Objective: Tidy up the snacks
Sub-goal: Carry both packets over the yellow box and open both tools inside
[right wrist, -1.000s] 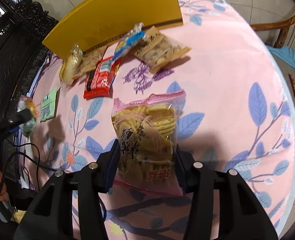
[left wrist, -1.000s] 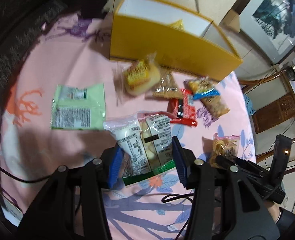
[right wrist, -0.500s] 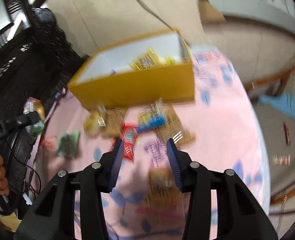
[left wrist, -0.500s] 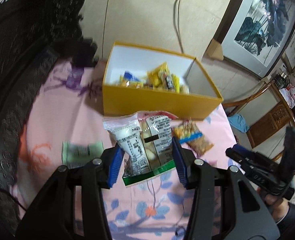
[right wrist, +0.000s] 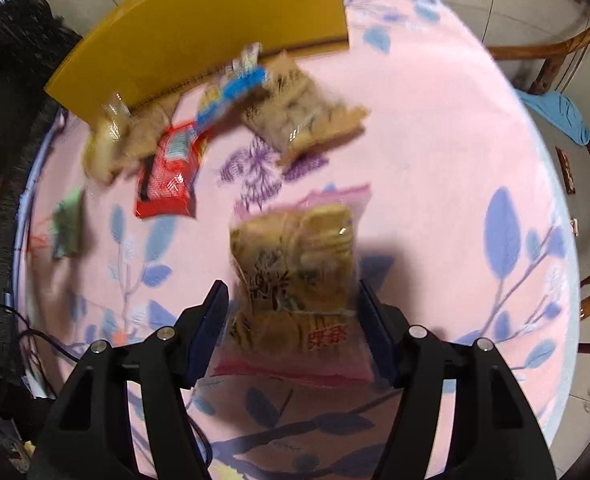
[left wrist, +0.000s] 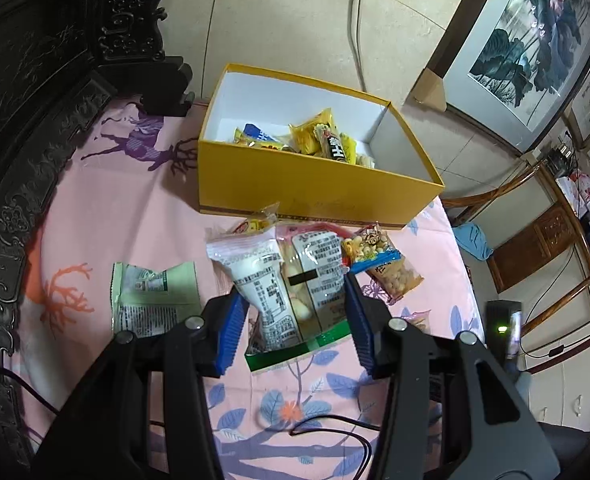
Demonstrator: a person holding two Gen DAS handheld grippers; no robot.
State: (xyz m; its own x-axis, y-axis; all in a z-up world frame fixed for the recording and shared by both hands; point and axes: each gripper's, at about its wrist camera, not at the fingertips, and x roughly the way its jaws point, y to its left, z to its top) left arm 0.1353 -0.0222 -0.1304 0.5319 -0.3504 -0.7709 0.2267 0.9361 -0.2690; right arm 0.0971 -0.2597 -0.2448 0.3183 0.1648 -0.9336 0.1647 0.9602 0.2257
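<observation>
The right wrist view is smeared with motion, so the printing on the biscuit bag [right wrist: 295, 280] is hard to read, and the loose snacks beyond it, a red packet [right wrist: 169, 174] among them, are only rough shapes against the yellow box [right wrist: 199, 28]. The right gripper [right wrist: 293, 320] has just been opening its jaws; they stand apart on either side of the biscuit bag, which lies on the pink flowered bench [right wrist: 435, 160], and a sliver of gap shows at each pad. The bag is clear plastic with pink sealed ends, full of pale round biscuits.

The left gripper [left wrist: 291, 320] pinches two packets [left wrist: 291, 276] together, a white one with black print and a clear one with a green bottom edge, lifted in front of the box [left wrist: 315, 184], hiding some snacks behind. Inside the box lie yellow wrappers [left wrist: 319, 136], partly cut off by its front wall. A pale green packet [left wrist: 155, 300] lies flat to the left.
</observation>
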